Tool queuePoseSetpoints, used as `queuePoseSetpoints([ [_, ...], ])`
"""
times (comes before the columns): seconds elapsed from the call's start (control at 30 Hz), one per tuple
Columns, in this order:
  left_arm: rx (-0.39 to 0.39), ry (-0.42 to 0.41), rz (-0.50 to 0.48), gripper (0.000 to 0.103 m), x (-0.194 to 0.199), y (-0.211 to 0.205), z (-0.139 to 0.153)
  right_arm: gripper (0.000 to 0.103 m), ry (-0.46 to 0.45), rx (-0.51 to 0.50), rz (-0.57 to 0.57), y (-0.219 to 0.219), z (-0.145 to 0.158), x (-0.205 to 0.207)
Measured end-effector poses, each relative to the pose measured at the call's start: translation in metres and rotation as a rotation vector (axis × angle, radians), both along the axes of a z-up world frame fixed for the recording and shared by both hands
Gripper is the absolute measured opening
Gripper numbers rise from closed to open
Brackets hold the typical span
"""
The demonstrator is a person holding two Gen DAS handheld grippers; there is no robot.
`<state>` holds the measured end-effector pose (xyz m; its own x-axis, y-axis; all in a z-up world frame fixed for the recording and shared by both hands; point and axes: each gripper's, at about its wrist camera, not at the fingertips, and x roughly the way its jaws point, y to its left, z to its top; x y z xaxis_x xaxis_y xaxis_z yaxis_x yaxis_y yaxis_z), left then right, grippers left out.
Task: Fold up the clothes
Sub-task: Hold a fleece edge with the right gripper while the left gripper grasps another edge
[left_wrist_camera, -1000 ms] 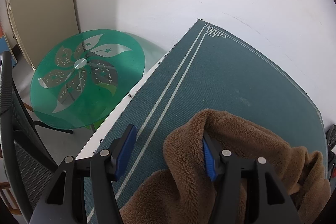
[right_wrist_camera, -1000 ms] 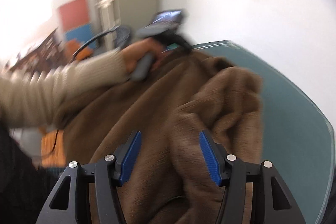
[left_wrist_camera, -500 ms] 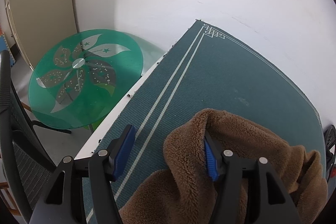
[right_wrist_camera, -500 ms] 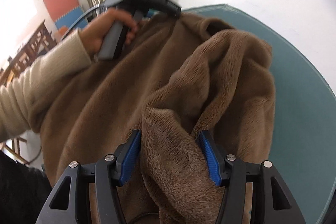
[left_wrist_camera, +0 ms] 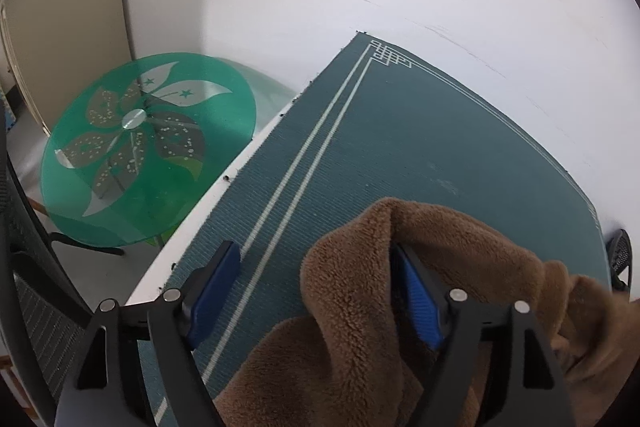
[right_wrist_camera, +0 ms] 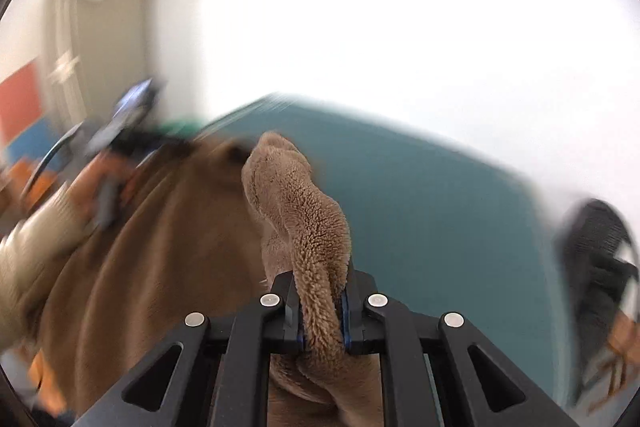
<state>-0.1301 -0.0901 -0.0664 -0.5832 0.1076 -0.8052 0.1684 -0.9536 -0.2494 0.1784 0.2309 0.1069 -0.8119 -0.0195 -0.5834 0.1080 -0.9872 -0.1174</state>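
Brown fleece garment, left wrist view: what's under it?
The brown fleece garment lies on a dark teal mat with pale border lines. The mat shows bare ahead and beside it; the part beneath the fleece is covered, so anything there is hidden.

The left gripper [left_wrist_camera: 316, 291] is showing a black frame with two long fingers [left_wrist_camera: 216, 275], and each finger is carrying a bright blue pad on its inner side. Small round silver screws [left_wrist_camera: 172, 294] are sitting on the black arms, two on each side, and triangular cut-outs are appearing in the arms lower down. The right gripper [right_wrist_camera: 320, 311] is having the same build: black angular arms, four silver screws [right_wrist_camera: 270, 300] in a row, and thin blue pad edges. In the right wrist view, a blurred sleeve [right_wrist_camera: 28, 251] of cream ribbed knit is covering the person's left arm.
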Motion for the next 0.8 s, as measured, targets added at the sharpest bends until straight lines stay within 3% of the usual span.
queuePoseSetpoints([
  [0.1, 0.058, -0.021, -0.045, 0.083, 0.001, 0.0, 0.002, 0.013, 0.053, 0.0, -0.179, 0.044, 0.006, 0.013],
  [0.23, 0.173, -0.07, -0.122, 0.083, -0.001, -0.003, 0.005, 0.013, -0.048, -0.054, -0.282, 0.088, -0.029, 0.011],
  [0.43, 0.068, -0.061, -0.147, 0.083, 0.0, -0.008, 0.03, 0.013, -0.159, -0.16, -0.303, 0.121, -0.074, 0.0],
  [0.53, -0.034, -0.034, -0.157, 0.083, -0.006, -0.008, 0.041, 0.013, -0.178, -0.186, -0.295, 0.127, -0.083, -0.001],
  [0.73, -0.204, -0.026, -0.336, 0.083, -0.032, 0.01, 0.03, 0.014, -0.222, -0.27, -0.281, 0.139, -0.095, -0.002],
  [0.8, -0.244, -0.04, -0.372, 0.083, -0.04, 0.019, 0.02, 0.024, -0.231, -0.317, -0.283, 0.148, -0.098, 0.001],
])
